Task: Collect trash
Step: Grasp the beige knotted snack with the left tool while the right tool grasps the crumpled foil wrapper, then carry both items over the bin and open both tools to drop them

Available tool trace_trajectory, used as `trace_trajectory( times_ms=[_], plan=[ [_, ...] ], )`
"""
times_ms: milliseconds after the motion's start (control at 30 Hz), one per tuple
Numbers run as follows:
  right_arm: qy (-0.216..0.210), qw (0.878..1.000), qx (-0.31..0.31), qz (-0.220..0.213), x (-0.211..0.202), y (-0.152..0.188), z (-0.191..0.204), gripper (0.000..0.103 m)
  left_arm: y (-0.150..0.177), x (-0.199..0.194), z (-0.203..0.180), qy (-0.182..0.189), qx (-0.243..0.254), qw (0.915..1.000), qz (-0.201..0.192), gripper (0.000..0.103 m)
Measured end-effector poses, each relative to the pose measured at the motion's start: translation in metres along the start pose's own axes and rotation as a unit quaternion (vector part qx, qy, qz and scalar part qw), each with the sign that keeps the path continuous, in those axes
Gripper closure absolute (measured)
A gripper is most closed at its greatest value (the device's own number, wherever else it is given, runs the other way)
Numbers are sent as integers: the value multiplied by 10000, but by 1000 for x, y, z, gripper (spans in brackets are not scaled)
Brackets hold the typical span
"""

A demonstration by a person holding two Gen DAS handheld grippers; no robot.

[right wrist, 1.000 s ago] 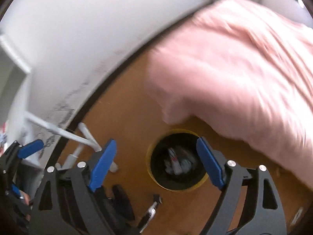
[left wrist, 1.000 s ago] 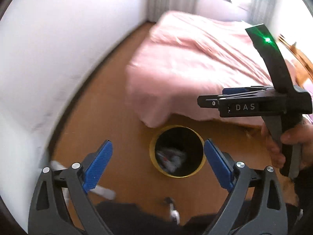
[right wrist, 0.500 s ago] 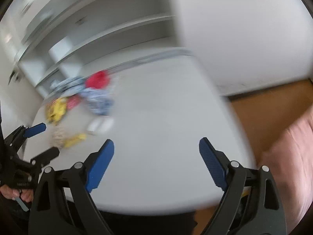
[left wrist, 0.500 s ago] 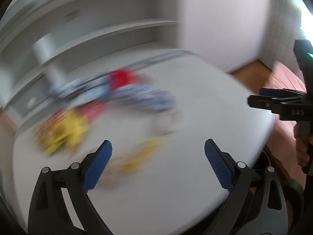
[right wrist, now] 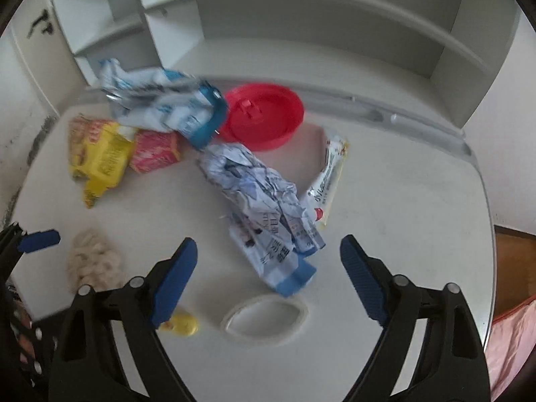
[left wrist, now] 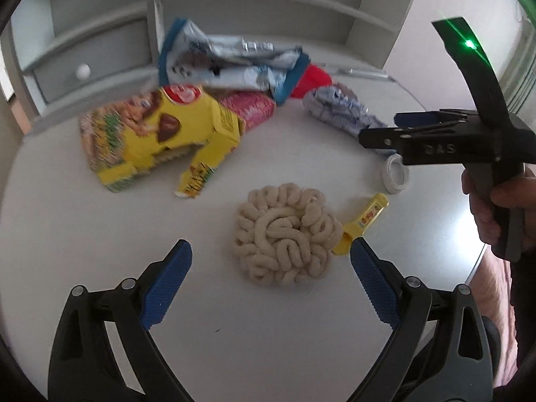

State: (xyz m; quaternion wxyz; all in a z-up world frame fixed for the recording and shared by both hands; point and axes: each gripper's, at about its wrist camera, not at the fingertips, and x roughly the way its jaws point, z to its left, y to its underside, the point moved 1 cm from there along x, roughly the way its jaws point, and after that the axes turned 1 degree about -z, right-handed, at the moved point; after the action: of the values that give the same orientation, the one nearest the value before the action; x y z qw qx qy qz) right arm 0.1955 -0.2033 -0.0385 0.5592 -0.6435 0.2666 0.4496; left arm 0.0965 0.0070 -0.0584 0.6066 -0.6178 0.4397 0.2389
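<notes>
Looking along the left tool [left wrist: 269,268], its blue-padded fingers stand wide apart over the white table [left wrist: 83,234], holding nothing. Between and just beyond the fingertips lies a cream knotted rope bundle [left wrist: 284,234]. A small yellow tube [left wrist: 363,224] touches the bundle's right side, close to the right fingertip. Farther back on the left sits a torn yellow snack box [left wrist: 157,134], with a pink packet [left wrist: 251,109] just behind it and a crumpled blue-and-white bag [left wrist: 234,63] above both. A red lid [left wrist: 311,80] peeks out beside that bag, and a crumpled printed wrapper [left wrist: 341,110] lies to its right. A white tape ring [left wrist: 395,174] rests near the table's right edge. The right tool [left wrist: 378,137] hangs above that ring, gripped by the right hand [left wrist: 495,207]; from this side I cannot tell how its jaws stand. White shelving [left wrist: 268,3] rises behind the table.

In the right wrist view, the right tool [right wrist: 268,268] is spread open and empty above the table [right wrist: 418,201]. The crumpled printed wrapper [right wrist: 264,207] lies between the fingers and beyond, its blue end nearest them. The tape ring [right wrist: 264,318] lies below it, close to the camera. A long sachet [right wrist: 330,174] touches the wrapper's right side. The red lid [right wrist: 261,117] sits behind, with the blue-and-white bag [right wrist: 160,104], pink packet [right wrist: 154,150] and yellow box [right wrist: 100,157] to its left. The rope bundle [right wrist: 92,261] and the yellow tube [right wrist: 179,325] sit at lower left.
</notes>
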Motion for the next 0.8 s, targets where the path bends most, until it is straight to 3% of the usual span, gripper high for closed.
trace_trajectory(
  times_ms=[100, 167, 200, 267, 300, 333, 433, 667, 800],
  plan=[
    [118, 9998, -46, 169, 15, -1, 5, 36, -2, 13, 1, 24, -56, 9999, 101, 11],
    [261, 9994, -116, 201, 18, -1, 8, 54, -4, 14, -1, -196, 67, 9998, 17, 11],
    [205, 9996, -82, 183, 16, 0, 8, 68, -6, 16, -1, -213, 95, 9997, 39, 11],
    [173, 9996, -105, 202, 12, 0, 9, 75, -6, 16, -1, -142, 124, 9998, 34, 13],
    [125, 9998, -108, 131, 7, 0, 11, 76, -6, 15, -2, -163, 176, 9997, 16, 23],
    [54, 9999, -85, 75, 2, 0, 11, 77, -6, 14, -4, -214, 257, 9994, -10, 42],
    [-226, 9995, 77, -193, -23, -1, 8, 77, -7, 11, -2, 34, 112, 9999, 58, 72],
    [-447, 9962, 506, -559, -65, 9, -12, 77, -15, -16, -9, -30, 20, 9998, -208, 73],
    [-365, 9915, 997, -750, -93, 45, -52, 77, -31, -21, -38, 86, 250, 9990, -348, 73]
  ],
)
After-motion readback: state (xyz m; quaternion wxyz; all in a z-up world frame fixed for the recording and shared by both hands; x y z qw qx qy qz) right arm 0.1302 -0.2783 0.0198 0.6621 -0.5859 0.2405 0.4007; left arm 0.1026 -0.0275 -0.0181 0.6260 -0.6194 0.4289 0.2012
